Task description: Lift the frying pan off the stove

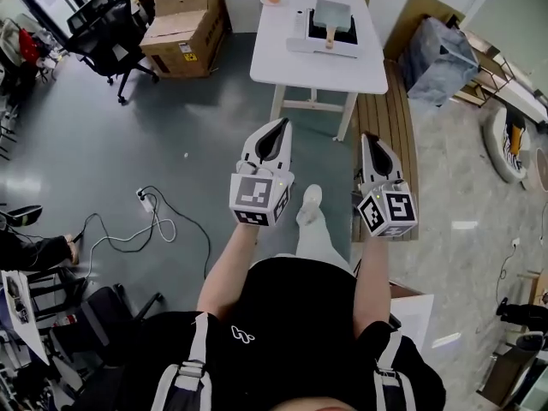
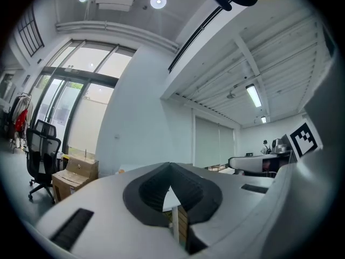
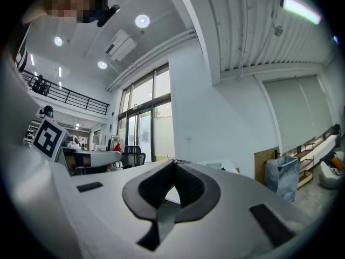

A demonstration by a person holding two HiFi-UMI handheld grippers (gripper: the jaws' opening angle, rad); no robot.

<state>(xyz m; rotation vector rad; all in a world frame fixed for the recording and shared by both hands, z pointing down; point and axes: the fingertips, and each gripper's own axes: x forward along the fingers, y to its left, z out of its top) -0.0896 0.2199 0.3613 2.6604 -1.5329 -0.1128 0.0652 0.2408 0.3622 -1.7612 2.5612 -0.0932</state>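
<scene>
Standing at upper centre of the head view: white table bearing a white stove, with a square grey frying pan on top, wooden handle pointing down-frame. Left gripper and right gripper: mid-frame, well apart from the table, jaws clenched together, empty.

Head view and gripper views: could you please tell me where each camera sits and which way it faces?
Head view: on the person's head, looking steeply down at floor and white table; shows torso, forearms, left gripper, right gripper.
Left gripper view: on the left gripper, looking along its shut jaws, up at wall and ceiling; right gripper's marker cube at right.
Right gripper view: on the right gripper, along shut jaws, toward windows; left gripper's marker cube at left.
Shared: cardboard boxes show in head and left gripper views.
</scene>
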